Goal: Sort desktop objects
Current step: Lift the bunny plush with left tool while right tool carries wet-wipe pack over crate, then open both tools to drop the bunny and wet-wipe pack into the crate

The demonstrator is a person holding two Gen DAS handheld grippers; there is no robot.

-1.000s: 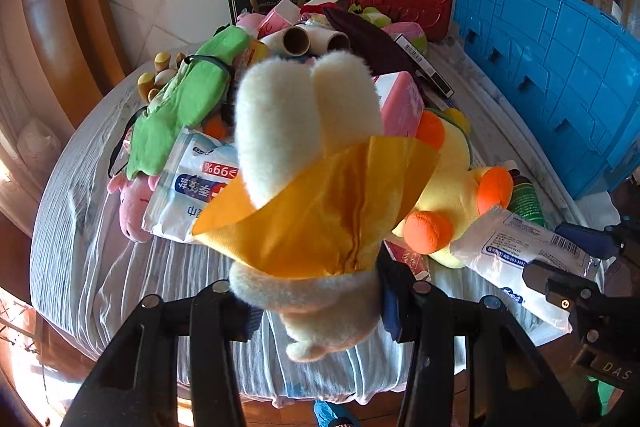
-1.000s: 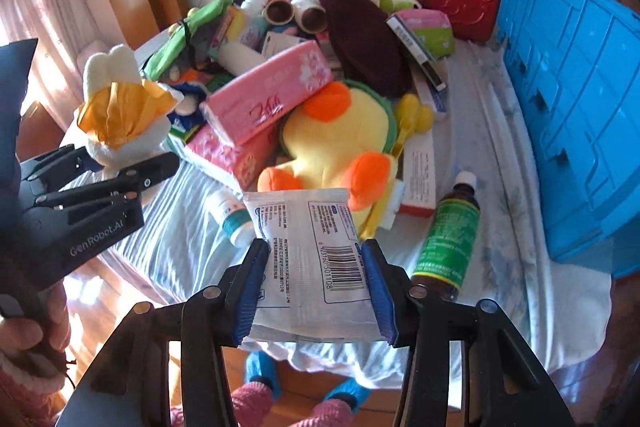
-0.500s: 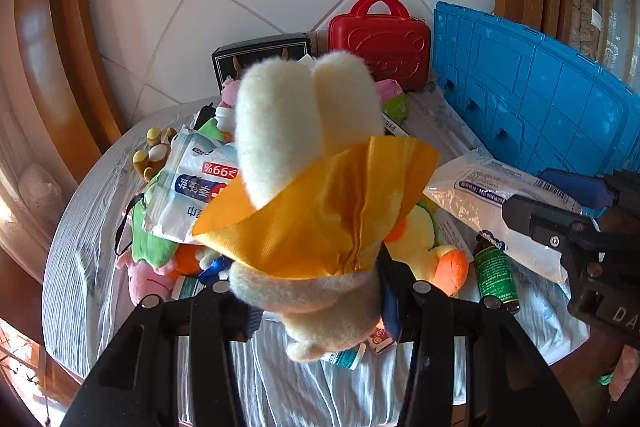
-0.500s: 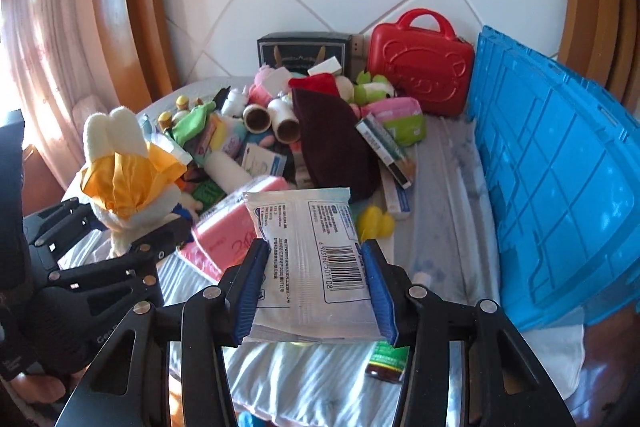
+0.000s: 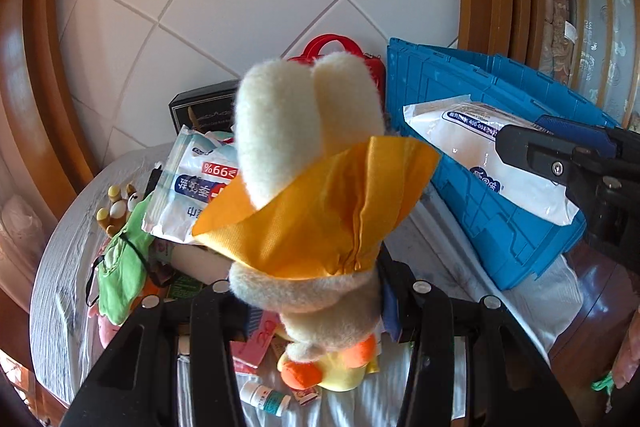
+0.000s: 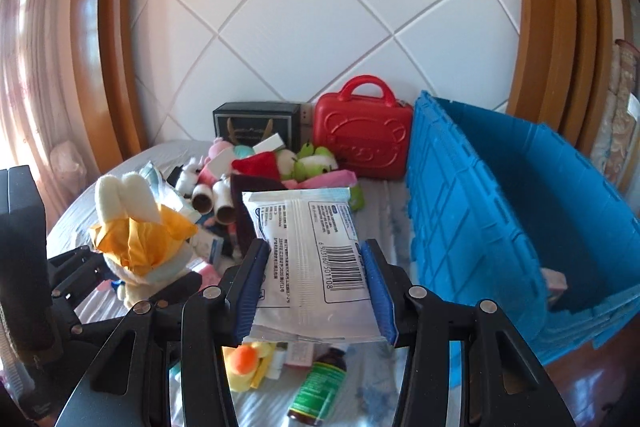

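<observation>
My left gripper (image 5: 316, 307) is shut on a cream plush rabbit in a yellow hood (image 5: 316, 187), held up above the cluttered table; the same plush rabbit (image 6: 136, 235) shows at the left of the right wrist view. My right gripper (image 6: 316, 287) is shut on a white wipes packet with a barcode (image 6: 312, 259), also lifted. In the left wrist view that wipes packet (image 5: 480, 155) hangs in front of the blue crate (image 5: 500, 227). The crate's open inside (image 6: 552, 195) lies to the right of the packet.
A heap of toys, packets and tubes covers the round grey-clothed table (image 5: 60, 287). A red toy case (image 6: 362, 135) and a black box (image 6: 256, 125) stand at the tiled back wall. Below lie a yellow duck plush (image 6: 248, 363) and a green bottle (image 6: 320, 387).
Both grippers have risen with their loads, and the table has dropped lower in both views. The wipes packet now sits level with the blue crate's rim, closer to it.
</observation>
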